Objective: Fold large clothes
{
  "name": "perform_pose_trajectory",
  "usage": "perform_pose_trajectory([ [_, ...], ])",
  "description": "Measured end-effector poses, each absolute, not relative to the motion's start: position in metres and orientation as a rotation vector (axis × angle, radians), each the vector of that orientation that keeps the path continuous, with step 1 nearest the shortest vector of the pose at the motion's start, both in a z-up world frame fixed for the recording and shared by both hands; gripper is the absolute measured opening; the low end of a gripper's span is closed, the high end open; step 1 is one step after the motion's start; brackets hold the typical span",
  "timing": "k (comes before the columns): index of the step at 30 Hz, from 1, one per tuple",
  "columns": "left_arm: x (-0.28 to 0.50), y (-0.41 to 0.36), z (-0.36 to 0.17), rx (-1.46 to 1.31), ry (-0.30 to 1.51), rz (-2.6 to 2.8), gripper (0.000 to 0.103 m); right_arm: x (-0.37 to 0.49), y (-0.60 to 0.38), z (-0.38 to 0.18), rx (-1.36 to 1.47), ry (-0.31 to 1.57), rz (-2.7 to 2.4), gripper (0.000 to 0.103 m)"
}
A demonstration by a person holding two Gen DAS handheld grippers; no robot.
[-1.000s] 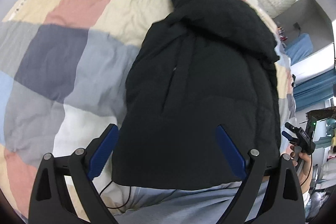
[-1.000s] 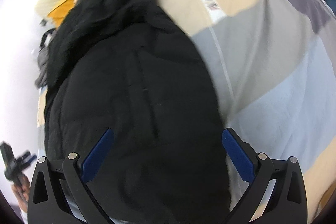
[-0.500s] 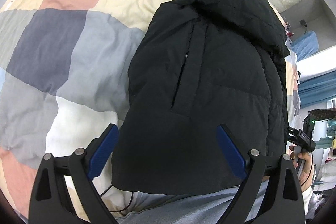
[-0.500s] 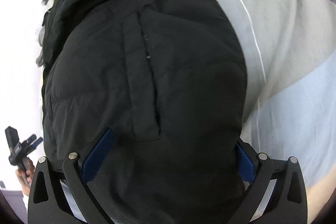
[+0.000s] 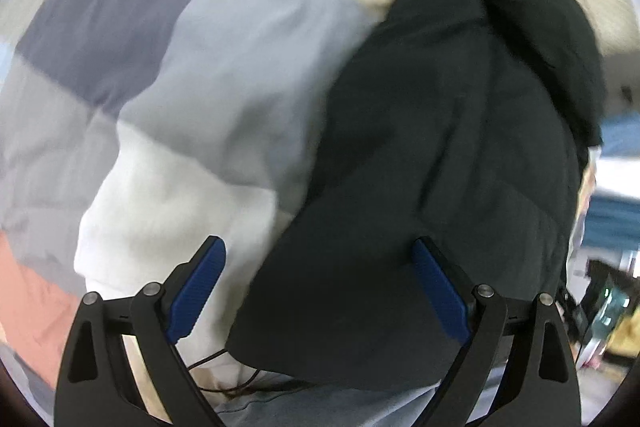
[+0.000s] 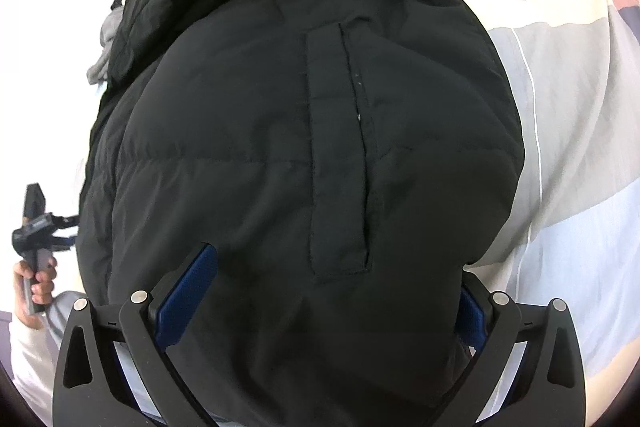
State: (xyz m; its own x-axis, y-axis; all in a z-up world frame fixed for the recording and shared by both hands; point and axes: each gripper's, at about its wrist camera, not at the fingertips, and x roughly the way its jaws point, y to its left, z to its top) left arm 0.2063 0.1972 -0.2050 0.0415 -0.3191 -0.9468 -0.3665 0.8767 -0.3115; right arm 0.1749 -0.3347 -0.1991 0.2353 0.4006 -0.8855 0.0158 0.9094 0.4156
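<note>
Both wrist cameras look forward and down between their own jaws, close over the bed, the left from the quilt (image 5: 192,75) side, both sharing the black jacket (image 6: 280,131).

Black jacket (image 6: 248,155) on patchwork quilt (image 5: 192,99)

Bare patchwork quilt (image 5: 192,115) lies open left of the black puffer jacket (image 6: 280,147); a thin cable (image 5: 224,383) crosses its near edge.

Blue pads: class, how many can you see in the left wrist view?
2. One blue pad is over the white quilt patch, the other blue pad over the black jacket. None seem hidden.
</note>
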Motion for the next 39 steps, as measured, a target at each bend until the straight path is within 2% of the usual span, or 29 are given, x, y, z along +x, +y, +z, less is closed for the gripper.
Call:
perform_pose_trajectory([
  [2, 0.206, 0.202, -0.214, -0.611, 1.589, 0.026, 0.102, 0.177, -0.345, -0.202, 0.428, 1.310, 0.270, 0.103],
  [13, 0.207, 0.203, -0.216, -0.656, 1.590, -0.047, 0.102, 0.175, -0.412, -0.237, 0.849, 1.316, 0.134, 0.103],
  [17, 0.213, 0.203, -0.219, -0.664, 1.600, -0.046, 0.102, 0.173, -0.406, -0.255, 1.053, 1.409, 0.252, 0.103],
  [21, 0.211, 0.206, -0.223, -0.666, 1.604, -0.007, 0.102, 0.169, -0.405, -0.232, 1.137, 1.285, 0.430, 0.103],
  [29, 0.216, 0.197, -0.227, -0.674, 1.612, -0.135, 0.101, 0.170, -0.399, -0.178, 1.178, 1.007, 0.739, 0.103],
  [32, 0.217, 0.187, -0.217, -0.693, 1.566, -0.266, 0.094, 0.169, -0.395, -0.183, 1.140, 1.054, 0.687, 0.103],
  [35, 0.216, 0.175, -0.199, -0.708, 1.485, -0.422, 0.094, 0.168, -0.392, -0.200, 1.054, 1.151, 0.584, 0.094],
  [39, 0.215, 0.164, -0.188, -0.676, 1.444, -0.505, 0.094, 0.164, -0.398, -0.220, 0.980, 1.240, 0.418, 0.092],
])
